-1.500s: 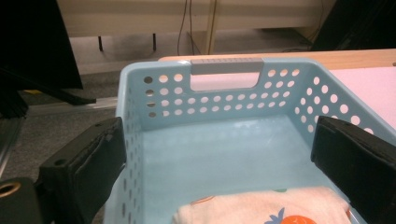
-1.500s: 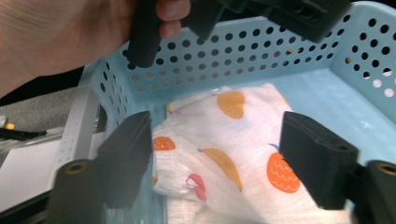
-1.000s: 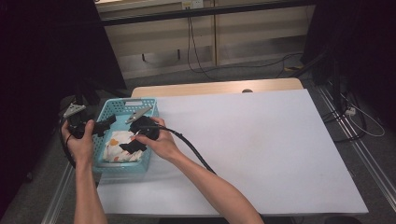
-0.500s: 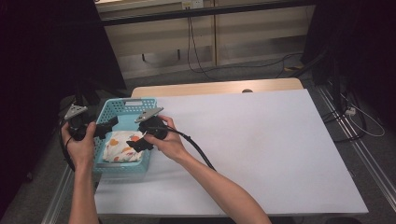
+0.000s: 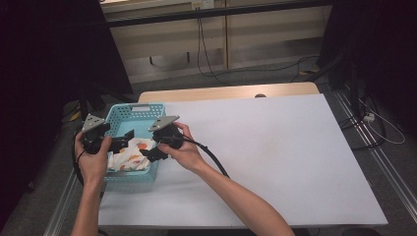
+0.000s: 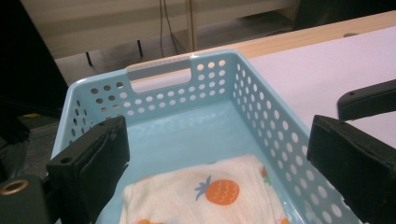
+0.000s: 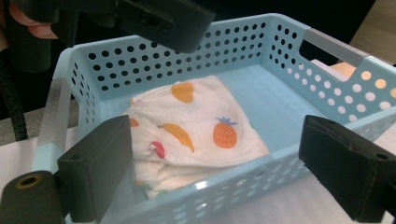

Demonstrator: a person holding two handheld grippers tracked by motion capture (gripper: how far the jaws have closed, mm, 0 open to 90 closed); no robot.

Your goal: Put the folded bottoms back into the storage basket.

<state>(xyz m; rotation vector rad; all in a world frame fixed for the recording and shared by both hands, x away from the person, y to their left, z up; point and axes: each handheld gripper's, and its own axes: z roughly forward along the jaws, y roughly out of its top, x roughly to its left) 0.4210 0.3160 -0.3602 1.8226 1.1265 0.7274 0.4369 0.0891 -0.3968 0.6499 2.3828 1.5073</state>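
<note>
Right gripper (image 5: 150,151) lifted off cloth (image 5: 129,156), both spread empty (left gripper (image 5: 122,141) too), basket (image 5: 139,109) walls around.

White fruit-print cloth (image 7: 196,123) folded, lying flat in near end of perforated light-blue basket (image 7: 299,65) on table.

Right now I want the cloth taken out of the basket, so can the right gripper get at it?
Probably yes. The right gripper is open at the blue basket's near wall, and the fruit-print cloth lies uncovered just beyond it; only that low wall must be cleared.
</note>
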